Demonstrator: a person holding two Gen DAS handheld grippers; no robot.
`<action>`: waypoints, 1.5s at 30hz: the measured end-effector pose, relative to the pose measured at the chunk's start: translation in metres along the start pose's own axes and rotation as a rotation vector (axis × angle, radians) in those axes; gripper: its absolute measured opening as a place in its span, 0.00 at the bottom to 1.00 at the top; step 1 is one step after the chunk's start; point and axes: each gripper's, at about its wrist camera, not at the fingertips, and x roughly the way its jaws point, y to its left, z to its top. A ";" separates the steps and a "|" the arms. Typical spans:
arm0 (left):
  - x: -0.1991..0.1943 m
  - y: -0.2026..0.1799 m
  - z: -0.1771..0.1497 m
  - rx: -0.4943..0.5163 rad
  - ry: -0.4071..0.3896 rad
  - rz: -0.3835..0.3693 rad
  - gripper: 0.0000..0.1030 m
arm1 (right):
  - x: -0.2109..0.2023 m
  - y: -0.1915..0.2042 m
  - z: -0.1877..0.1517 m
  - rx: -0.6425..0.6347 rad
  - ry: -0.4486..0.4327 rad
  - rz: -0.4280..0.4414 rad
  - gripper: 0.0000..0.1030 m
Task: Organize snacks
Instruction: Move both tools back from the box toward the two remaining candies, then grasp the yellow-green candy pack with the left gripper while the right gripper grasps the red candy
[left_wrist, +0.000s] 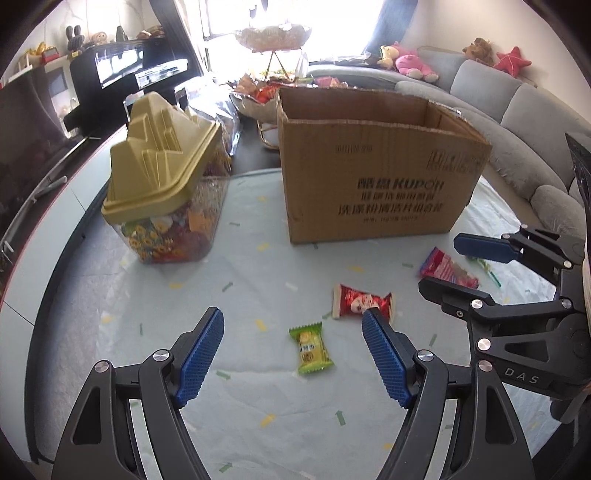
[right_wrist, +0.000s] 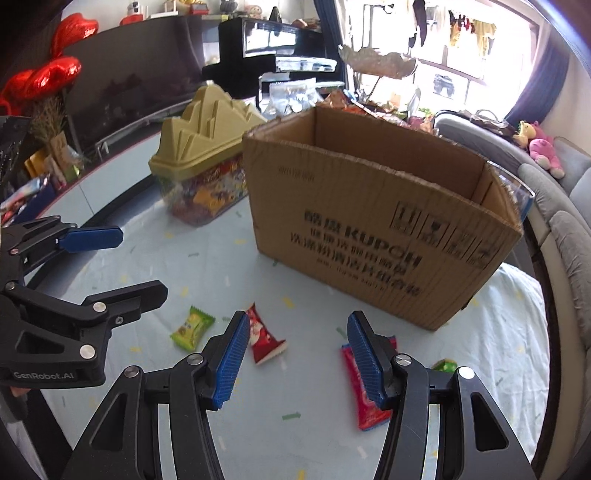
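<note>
An open cardboard box (left_wrist: 373, 166) stands on the pale tablecloth; it also shows in the right wrist view (right_wrist: 369, 236). In front of it lie a green snack packet (left_wrist: 312, 348) (right_wrist: 192, 328), a red candy packet (left_wrist: 364, 302) (right_wrist: 264, 338) and a long red-pink packet (left_wrist: 448, 268) (right_wrist: 367, 387). My left gripper (left_wrist: 293, 332) is open and empty, low over the green packet. My right gripper (right_wrist: 295, 332) is open and empty, between the red candy and the long packet. Each gripper shows in the other's view, the right (left_wrist: 450, 260) and the left (right_wrist: 136, 258).
A clear snack jar with a tan ridged lid (left_wrist: 166, 184) (right_wrist: 207, 166) stands left of the box. A small green wrapper (right_wrist: 445, 365) lies by the long packet. A tiered snack stand (left_wrist: 273, 40) is behind the box. A grey sofa (left_wrist: 517, 110) curves along the right.
</note>
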 end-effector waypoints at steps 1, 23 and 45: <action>0.002 0.000 -0.004 -0.005 0.004 0.002 0.75 | 0.003 0.001 -0.002 -0.010 0.009 0.003 0.54; 0.071 0.005 -0.028 -0.101 0.123 -0.077 0.47 | 0.054 0.021 -0.010 -0.118 0.140 0.060 0.54; 0.082 0.028 -0.027 -0.161 0.106 -0.091 0.22 | 0.096 0.029 -0.004 -0.114 0.207 0.055 0.43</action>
